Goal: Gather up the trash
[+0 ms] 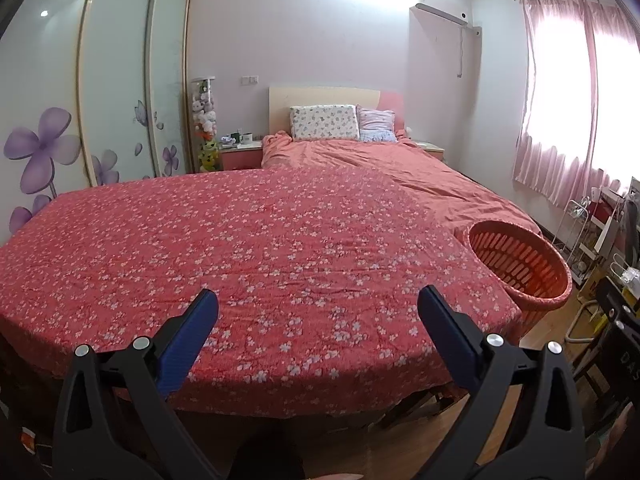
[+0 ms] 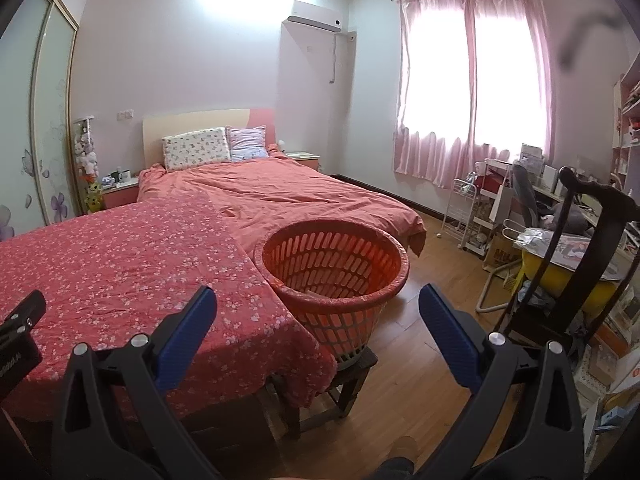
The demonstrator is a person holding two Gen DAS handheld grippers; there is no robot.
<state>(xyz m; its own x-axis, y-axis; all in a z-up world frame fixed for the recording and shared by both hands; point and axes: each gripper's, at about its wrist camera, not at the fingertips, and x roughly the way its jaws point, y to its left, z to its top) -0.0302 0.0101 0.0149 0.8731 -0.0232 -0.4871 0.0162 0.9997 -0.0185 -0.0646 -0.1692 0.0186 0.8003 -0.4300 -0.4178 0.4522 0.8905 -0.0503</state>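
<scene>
An orange slotted basket (image 1: 520, 264) (image 2: 336, 268) stands on a small dark wooden stool (image 2: 348, 376) at the near right corner of the bed. Something pale lies at its bottom, too unclear to name. My left gripper (image 1: 319, 294) hangs open over the near edge of the red flowered bedspread (image 1: 260, 248), with nothing between its blue pads (image 1: 188, 344). My right gripper (image 2: 318, 291) is open too, empty, pointing at the basket from a short way off. No loose trash shows on the bedspread in either view. A black part of the left gripper (image 2: 20, 332) shows at the left edge of the right wrist view.
Pillows (image 1: 324, 122) and a plain orange quilt (image 2: 288, 196) lie at the bed's far end. A wardrobe with flower prints (image 1: 100, 100) runs along the left. To the right of the basket are bare wooden floor (image 2: 424, 272), a dark chair (image 2: 576, 248), a white rack (image 2: 472, 208) and a cluttered desk.
</scene>
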